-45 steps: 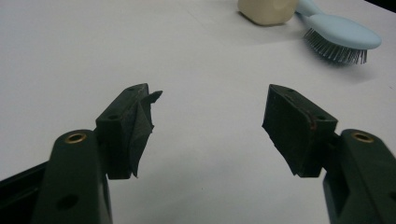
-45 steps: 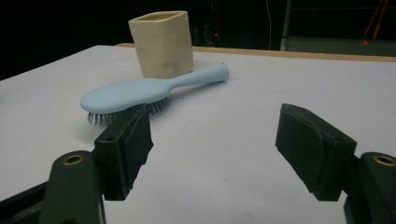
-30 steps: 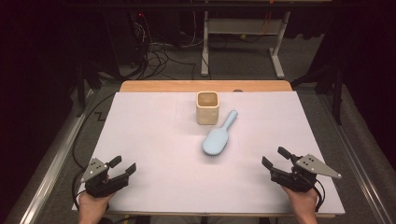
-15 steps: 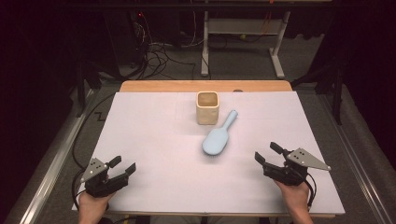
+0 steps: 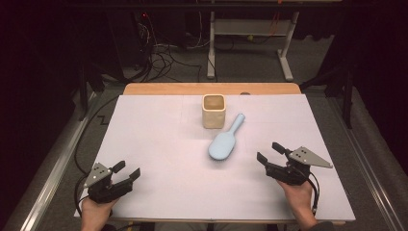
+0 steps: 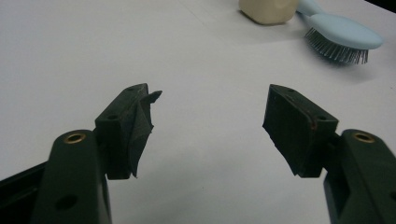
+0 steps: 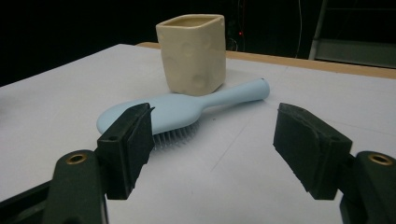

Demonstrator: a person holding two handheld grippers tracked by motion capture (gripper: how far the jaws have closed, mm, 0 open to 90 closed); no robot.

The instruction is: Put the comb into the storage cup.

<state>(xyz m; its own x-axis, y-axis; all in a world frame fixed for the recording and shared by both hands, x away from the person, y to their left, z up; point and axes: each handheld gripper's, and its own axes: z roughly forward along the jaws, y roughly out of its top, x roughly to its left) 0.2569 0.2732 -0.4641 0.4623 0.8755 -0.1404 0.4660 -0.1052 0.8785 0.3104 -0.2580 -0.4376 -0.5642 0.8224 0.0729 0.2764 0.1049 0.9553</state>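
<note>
The right gripper [image 5: 270, 152] gapes wide, empty, just right of the blue hairbrush [image 5: 223, 143], which lies bristles down near the cream cup [image 5: 213, 110]. The left gripper [image 5: 126, 170], equally open, sits by the table [image 5: 154, 125]'s near-left edge, bare surface around it.

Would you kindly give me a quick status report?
Left tool open, idle. Right tool open, facing hairbrush. Hairbrush bristles-down beside cup. Path clear.

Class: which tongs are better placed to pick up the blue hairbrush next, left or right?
Right. The right tongs are open, near the hairbrush and facing it; the left tongs sit far off.
</note>
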